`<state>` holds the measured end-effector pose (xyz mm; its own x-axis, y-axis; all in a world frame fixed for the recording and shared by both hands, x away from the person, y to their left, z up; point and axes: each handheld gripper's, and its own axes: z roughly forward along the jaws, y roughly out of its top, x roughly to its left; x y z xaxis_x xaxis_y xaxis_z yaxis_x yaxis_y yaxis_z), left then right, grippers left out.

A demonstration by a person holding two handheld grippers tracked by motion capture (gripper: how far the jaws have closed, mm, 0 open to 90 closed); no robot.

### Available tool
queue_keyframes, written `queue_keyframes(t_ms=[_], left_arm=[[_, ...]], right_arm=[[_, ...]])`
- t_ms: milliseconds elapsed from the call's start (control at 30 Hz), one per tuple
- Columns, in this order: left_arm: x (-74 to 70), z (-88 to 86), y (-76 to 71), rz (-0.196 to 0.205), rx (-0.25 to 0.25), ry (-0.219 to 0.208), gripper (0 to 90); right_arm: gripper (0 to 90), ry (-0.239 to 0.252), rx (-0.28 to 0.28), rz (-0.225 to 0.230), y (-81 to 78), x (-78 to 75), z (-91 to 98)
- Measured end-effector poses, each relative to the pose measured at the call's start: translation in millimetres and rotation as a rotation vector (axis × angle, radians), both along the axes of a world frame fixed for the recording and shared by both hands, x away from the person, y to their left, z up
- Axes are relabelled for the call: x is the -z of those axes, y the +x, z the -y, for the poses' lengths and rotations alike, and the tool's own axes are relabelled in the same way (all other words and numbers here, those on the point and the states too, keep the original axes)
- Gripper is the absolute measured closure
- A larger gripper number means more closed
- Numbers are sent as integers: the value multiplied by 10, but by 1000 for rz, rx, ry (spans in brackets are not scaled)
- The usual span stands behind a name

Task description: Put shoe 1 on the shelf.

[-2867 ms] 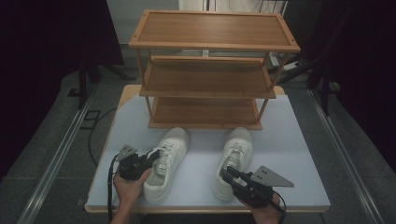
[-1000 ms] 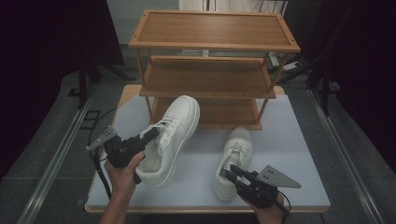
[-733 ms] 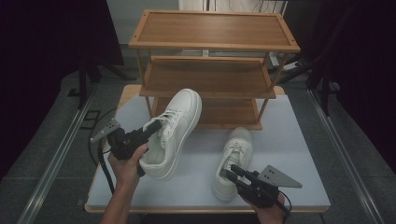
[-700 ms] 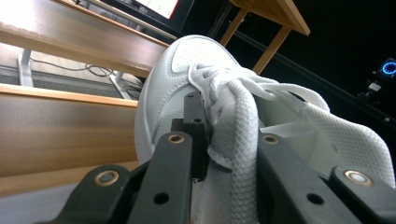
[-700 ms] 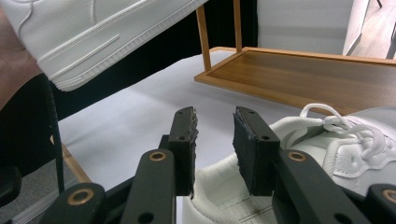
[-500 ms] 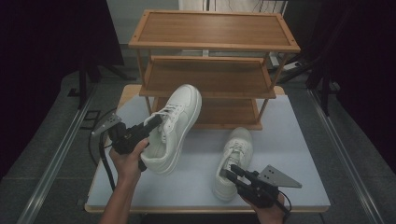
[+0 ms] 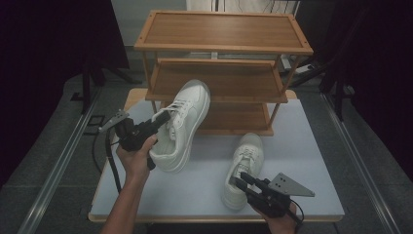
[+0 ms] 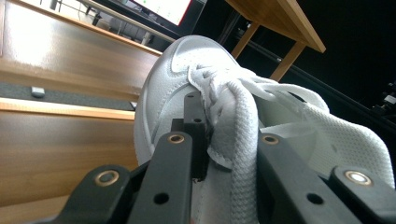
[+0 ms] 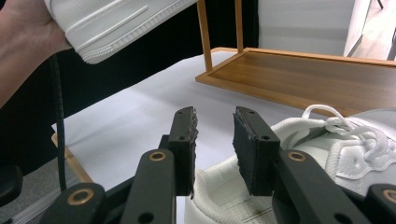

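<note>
- My left gripper (image 7: 163,118) is clamped on the tongue and laces of a white shoe (image 7: 182,124), which I hold in the air, toe tilted up toward the shoe rack's (image 7: 221,46) middle shelf.
- In the left gripper view the jaws pinch the laces (image 8: 233,121) between them, nearly closed.
- The second white shoe (image 7: 243,168) lies on the surface (image 7: 302,146), toe toward the rack's bottom shelf.
- My right gripper (image 9: 214,140) sits just above that shoe's heel opening, jaws parted by a narrow gap, holding nothing.
- My left hand (image 7: 134,158) wraps the gripper's handle.
</note>
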<state>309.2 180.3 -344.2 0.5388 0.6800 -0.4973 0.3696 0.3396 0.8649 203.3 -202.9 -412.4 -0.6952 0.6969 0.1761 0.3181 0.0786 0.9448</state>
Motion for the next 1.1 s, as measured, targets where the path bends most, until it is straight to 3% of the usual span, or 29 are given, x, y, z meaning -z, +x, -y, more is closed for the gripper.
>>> queue_keyframes(t_ms=[600,900,1100], left_arm=[[-128,129,263,6,-38,4,822],[-185,177,467,-10,-63,-22,822],[-224,197,586,-15,-85,-15,822]], right_arm=[[681,-1,-7,-3,3,6,-8],[681,0,-15,-4,-13,0,-26],[681,3,-16,-3,-8,-1,-18]])
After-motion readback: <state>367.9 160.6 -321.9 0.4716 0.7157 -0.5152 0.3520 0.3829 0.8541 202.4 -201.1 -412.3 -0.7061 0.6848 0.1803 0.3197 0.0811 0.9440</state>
